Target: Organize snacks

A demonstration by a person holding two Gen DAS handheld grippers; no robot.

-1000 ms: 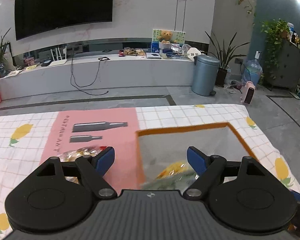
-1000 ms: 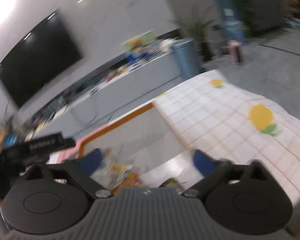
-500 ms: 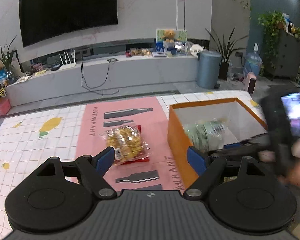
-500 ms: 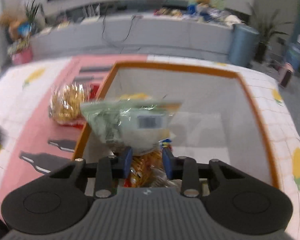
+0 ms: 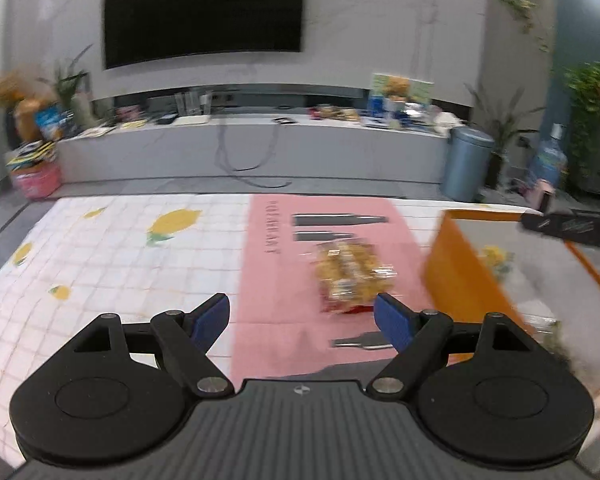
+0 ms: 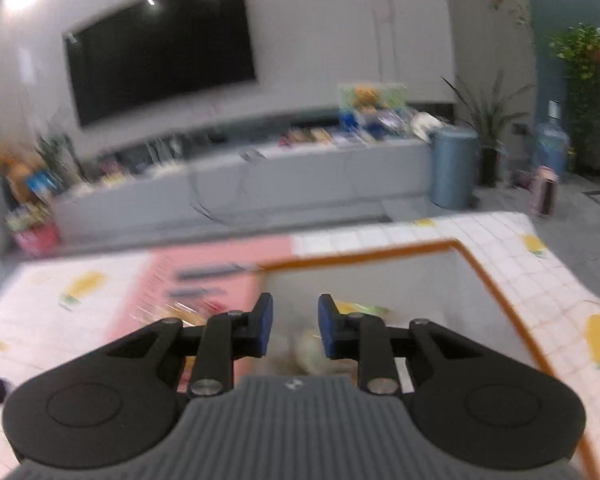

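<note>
1. our left gripper (image 5: 302,314) hovers with jaws wide, empty.
2. at its 1 o'clock the snack bag (image 5: 350,276) lies on the bench (image 5: 112,264); we judge it light, crinkly, crushable, best pinched at a sealed edge.
3. at 3 o'clock, the orange box (image 5: 456,280).
4. our right gripper (image 6: 294,330) hangs over it, jaws narrow, empty.

Glossy crinkled plastic snack bag (image 5: 350,276); matt orange box (image 5: 456,276); cloth tablecloth (image 5: 120,264)

Motion blur is smearing my right view: the packets (image 6: 320,344) inside the orange box (image 6: 496,292) are unreadable. In my left view, the box is running off the right edge.
</note>
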